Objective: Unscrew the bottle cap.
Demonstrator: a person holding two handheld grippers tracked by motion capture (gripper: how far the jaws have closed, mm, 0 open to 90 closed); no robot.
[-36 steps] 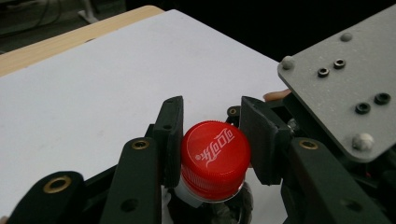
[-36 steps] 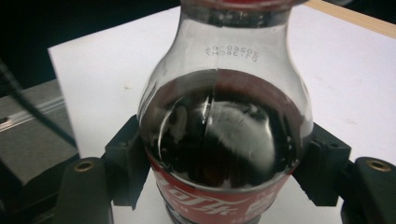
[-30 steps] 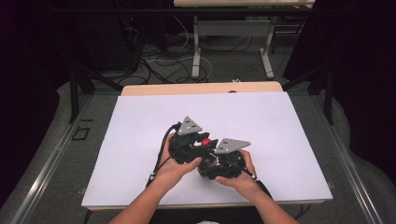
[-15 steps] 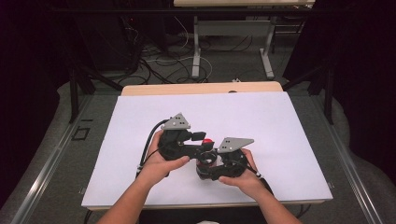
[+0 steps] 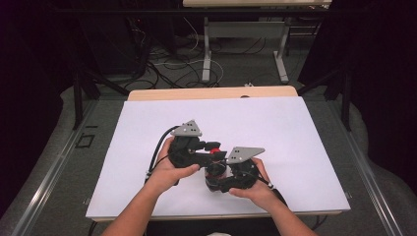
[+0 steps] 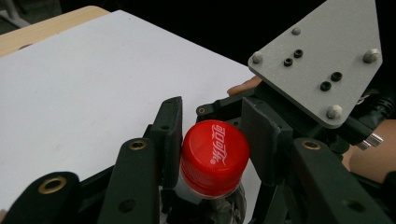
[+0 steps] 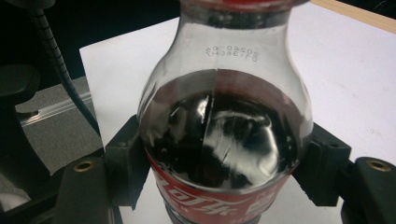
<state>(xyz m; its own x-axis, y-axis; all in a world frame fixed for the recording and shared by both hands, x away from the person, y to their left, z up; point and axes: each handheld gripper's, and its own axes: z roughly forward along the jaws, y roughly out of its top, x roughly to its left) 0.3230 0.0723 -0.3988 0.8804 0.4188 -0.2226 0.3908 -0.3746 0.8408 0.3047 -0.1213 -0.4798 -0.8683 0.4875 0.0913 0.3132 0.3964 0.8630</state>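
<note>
— Since half a second ago the left gripper (image 5: 209, 147) has swung back in toward the right one, and its jaws have just been closing again after easing apart; the red cap (image 6: 214, 156) sits between them now.

— Are the pads on it?

— In the left gripper view the left-hand pad presses against the cap's side, and the right-hand pad stands just beside the other side; I cannot tell whether it touches. The jaws are narrow, about the width of the cap.

— And the other one?

— No change there. The right gripper (image 7: 219, 175) has its jaws clamped on the body of the cola bottle (image 7: 223, 135), one black pad on each side, just above the red label. Dark drink fills the bottle up to the shoulder, and the neck above it is clear.

— Where does the bottle sit in the scene?

— From the high view it is between the two hands, over the near middle of the white sheet (image 5: 275, 128) that covers the desk (image 5: 211, 93), with the red cap showing between the two grippers. Whether its base rests on the sheet I cannot tell; the grippers hide it.

— The grey plates?

— One on each gripper, the right one's plate (image 6: 317, 60) looming close in the left gripper view.
</note>
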